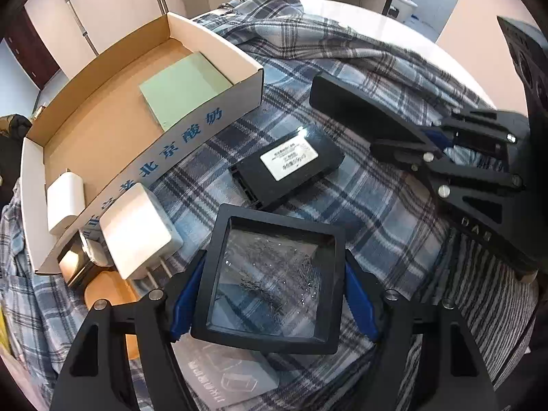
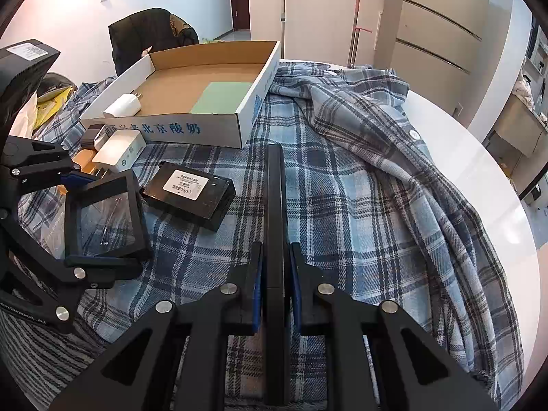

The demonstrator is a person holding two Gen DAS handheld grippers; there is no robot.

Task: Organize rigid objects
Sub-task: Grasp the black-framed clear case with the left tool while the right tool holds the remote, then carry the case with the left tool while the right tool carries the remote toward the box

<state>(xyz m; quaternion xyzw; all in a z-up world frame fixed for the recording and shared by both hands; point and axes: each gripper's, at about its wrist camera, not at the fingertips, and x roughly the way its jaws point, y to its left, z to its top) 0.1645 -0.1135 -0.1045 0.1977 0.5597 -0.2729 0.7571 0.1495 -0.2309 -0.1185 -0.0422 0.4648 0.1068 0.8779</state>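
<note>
left tongs [image 1: 274, 294] pinching square display case [image 1: 270, 281], level | right tongs [image 2: 274, 294] pinching flat black panel [image 2: 275, 226] edge-up

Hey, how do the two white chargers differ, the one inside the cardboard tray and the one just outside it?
The white plug-in charger in the cardboard tray lies in the open cardboard tray near a corner; the white charger beside the tray lies outside the printed front wall, propped on other small items. The outside one looks larger and carries a small printed label; no label shows on the inside one. Both are white, blocky, with metal prongs, and neither is gripped.
</note>
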